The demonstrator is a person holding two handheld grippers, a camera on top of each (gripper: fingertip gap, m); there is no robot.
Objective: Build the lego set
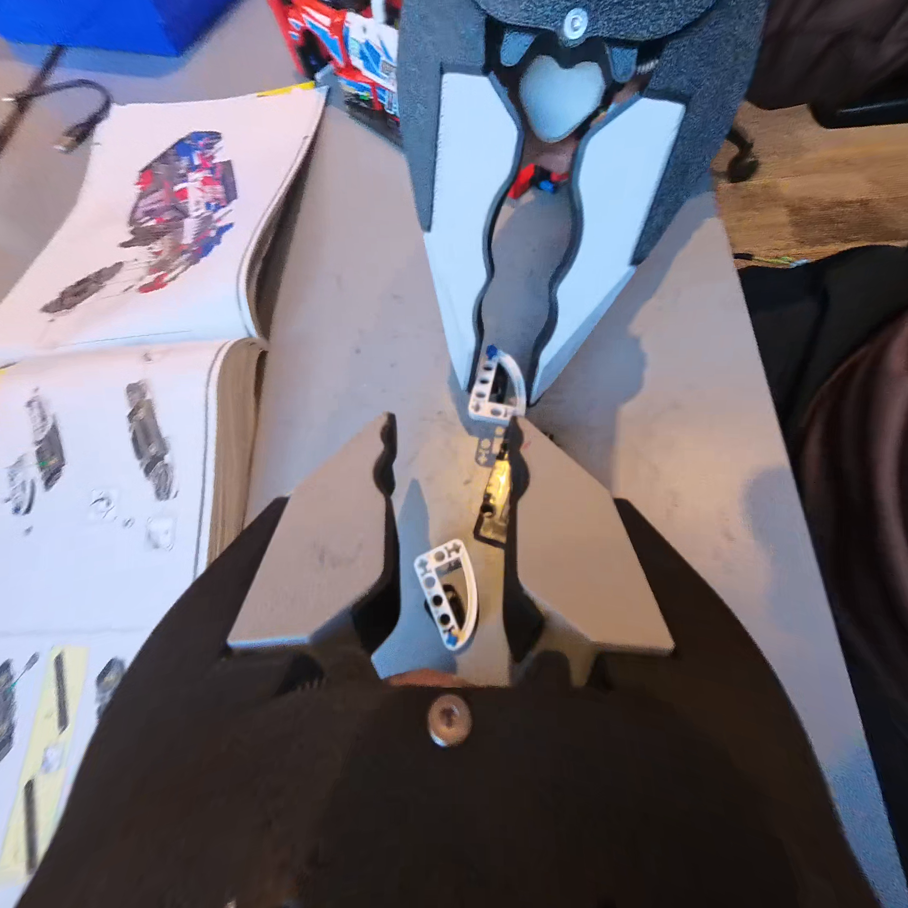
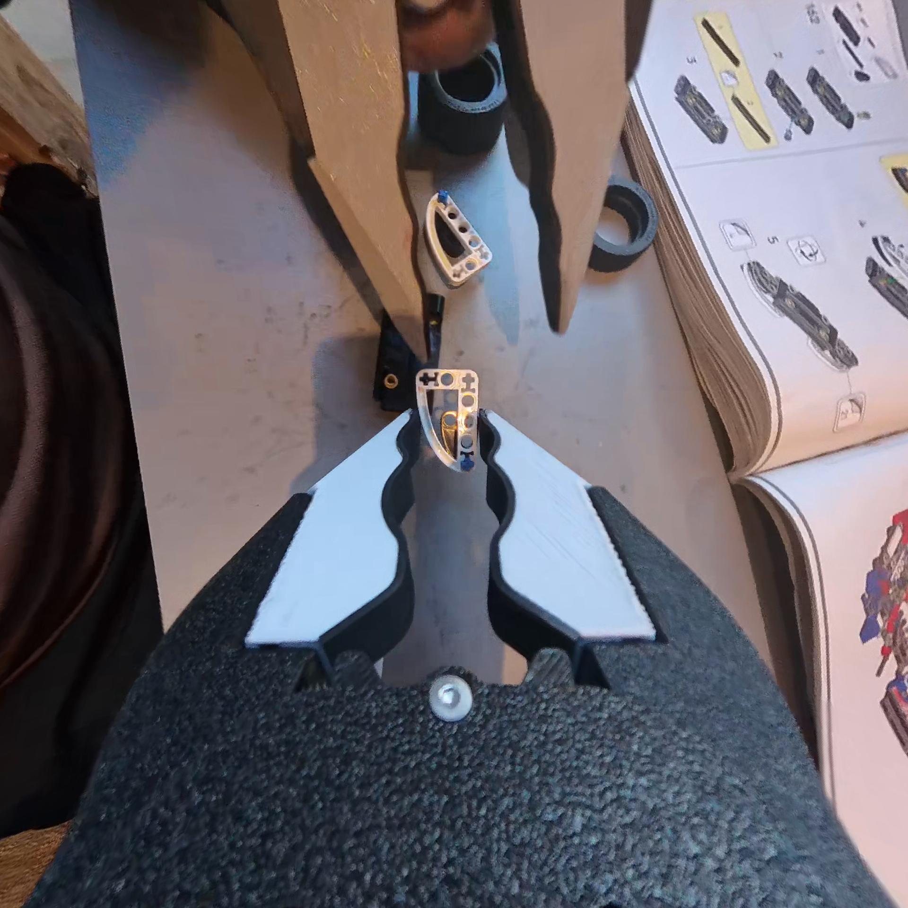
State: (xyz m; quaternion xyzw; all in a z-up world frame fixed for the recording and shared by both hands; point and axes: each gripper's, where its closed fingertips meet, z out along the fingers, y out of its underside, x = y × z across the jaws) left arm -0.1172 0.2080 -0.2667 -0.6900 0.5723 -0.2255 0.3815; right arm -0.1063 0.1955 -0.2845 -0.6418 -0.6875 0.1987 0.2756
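My right gripper (image 2: 447,415) is shut on a white curved panel piece (image 2: 444,393) and holds it upright just above the grey table (image 2: 221,295). It also shows in the left wrist view (image 1: 501,395), coming from the far side with the panel (image 1: 484,393). My left gripper (image 1: 451,422) is open. Its fingers straddle a second white curved panel (image 1: 447,594) that lies flat on the table (image 1: 344,295). A small black lego assembly (image 1: 494,496) lies under its right fingertip. It shows in the right wrist view (image 2: 395,368) next to the held panel. The lying panel (image 2: 457,241) shows there too.
An open instruction booklet (image 1: 147,245) lies to my left (image 2: 786,245). Two black tyres (image 2: 467,108) (image 2: 624,226) stand near the left gripper. A red lego box (image 1: 354,54), a blue box (image 1: 98,24) and a cable (image 1: 73,113) are at the far side. The table edge (image 1: 766,393) runs along the right. My left and right fingertips are right by each other.
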